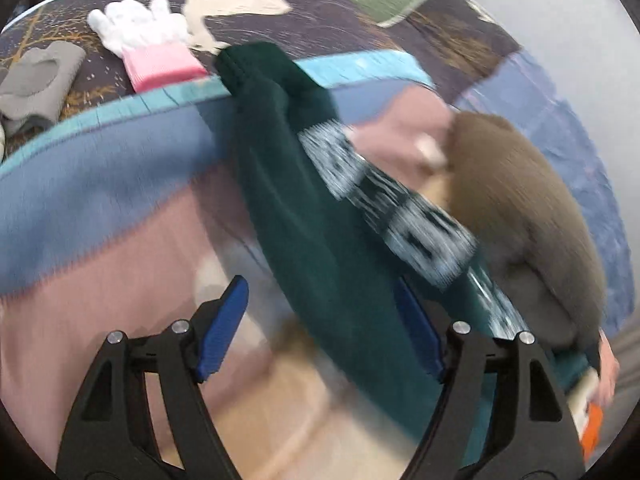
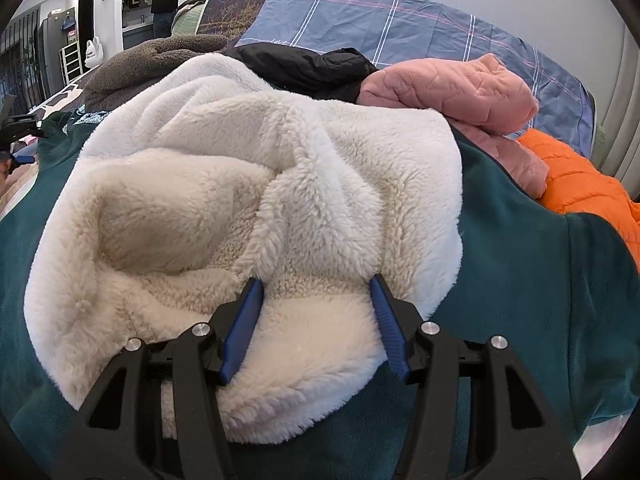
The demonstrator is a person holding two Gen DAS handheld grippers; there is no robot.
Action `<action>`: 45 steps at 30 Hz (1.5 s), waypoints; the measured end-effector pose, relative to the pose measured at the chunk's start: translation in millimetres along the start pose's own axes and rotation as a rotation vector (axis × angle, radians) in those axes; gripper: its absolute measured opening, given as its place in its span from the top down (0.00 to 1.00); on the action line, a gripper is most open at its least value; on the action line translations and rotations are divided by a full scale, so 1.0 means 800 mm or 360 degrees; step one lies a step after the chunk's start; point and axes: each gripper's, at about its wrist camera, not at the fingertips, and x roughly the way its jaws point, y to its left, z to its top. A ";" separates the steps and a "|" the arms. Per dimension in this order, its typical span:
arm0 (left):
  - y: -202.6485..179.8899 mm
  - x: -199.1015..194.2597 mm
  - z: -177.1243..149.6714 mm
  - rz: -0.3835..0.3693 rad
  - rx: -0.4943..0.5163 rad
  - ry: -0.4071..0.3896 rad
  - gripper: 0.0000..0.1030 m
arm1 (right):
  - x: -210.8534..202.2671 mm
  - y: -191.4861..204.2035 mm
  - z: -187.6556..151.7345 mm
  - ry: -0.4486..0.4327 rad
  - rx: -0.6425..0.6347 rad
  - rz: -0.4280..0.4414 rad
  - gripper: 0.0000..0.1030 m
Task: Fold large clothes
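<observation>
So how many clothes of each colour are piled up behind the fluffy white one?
Seen in the right wrist view:
Brown: 1, brown fleece
Black: 1, black jacket
Pink: 1, pink quilted jacket
Orange: 1, orange puffer
Total: 4

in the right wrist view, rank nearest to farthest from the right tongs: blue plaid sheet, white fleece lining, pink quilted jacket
1. white fleece lining, right at the right tongs, between the open jaws
2. pink quilted jacket, behind it, upper right
3. blue plaid sheet, farthest, across the back
</observation>
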 end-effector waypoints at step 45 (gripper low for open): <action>-0.318 -0.147 -0.331 -0.0879 0.1596 0.0045 0.39 | -0.049 -0.076 0.054 0.0085 0.0655 0.0582 0.23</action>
